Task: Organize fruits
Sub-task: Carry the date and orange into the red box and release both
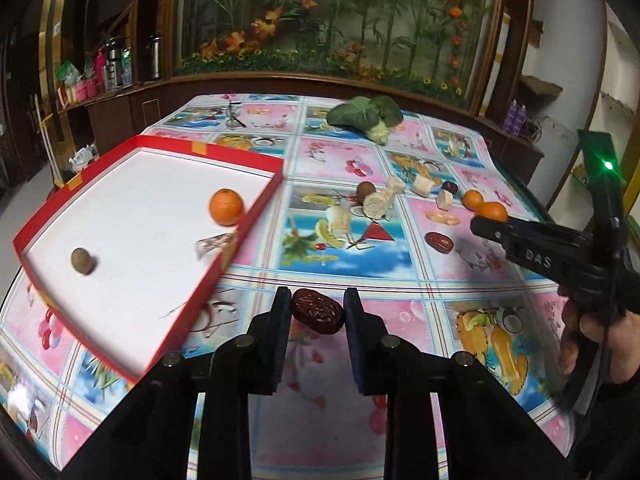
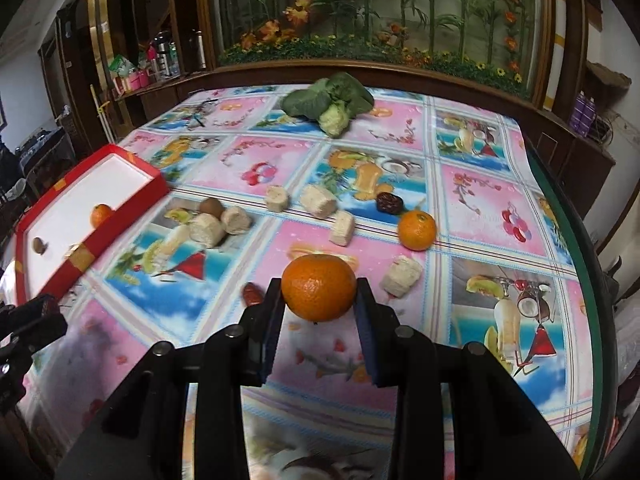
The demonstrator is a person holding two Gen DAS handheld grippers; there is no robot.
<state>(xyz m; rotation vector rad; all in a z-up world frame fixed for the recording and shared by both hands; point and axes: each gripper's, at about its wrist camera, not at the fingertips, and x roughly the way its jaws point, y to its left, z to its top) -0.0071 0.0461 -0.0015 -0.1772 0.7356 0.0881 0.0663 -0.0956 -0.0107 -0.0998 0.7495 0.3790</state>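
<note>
1. My left tool (image 1: 318, 312) is clamped on a dark red wrinkled dried date (image 1: 318, 311), pads pressing both ends, lifted off the counter (image 1: 360, 264).
2. My right tool (image 2: 318, 300) grips a round orange mandarin (image 2: 319, 287) between its pads, also clear of the counter.
3. Red-rimmed shallow cardboard tray with white floor (image 1: 248, 216) sits ahead-left of the left tool; it holds a second mandarin (image 1: 226, 207) and a small round brown fruit (image 1: 83, 261).
4. Ahead of the right tool: a loose mandarin (image 2: 417, 230), another dried date (image 2: 389, 202), several pale cut corn-cob chunks (image 2: 401, 275).
5. Leafy green vegetable (image 2: 332, 100) far ahead.
</note>
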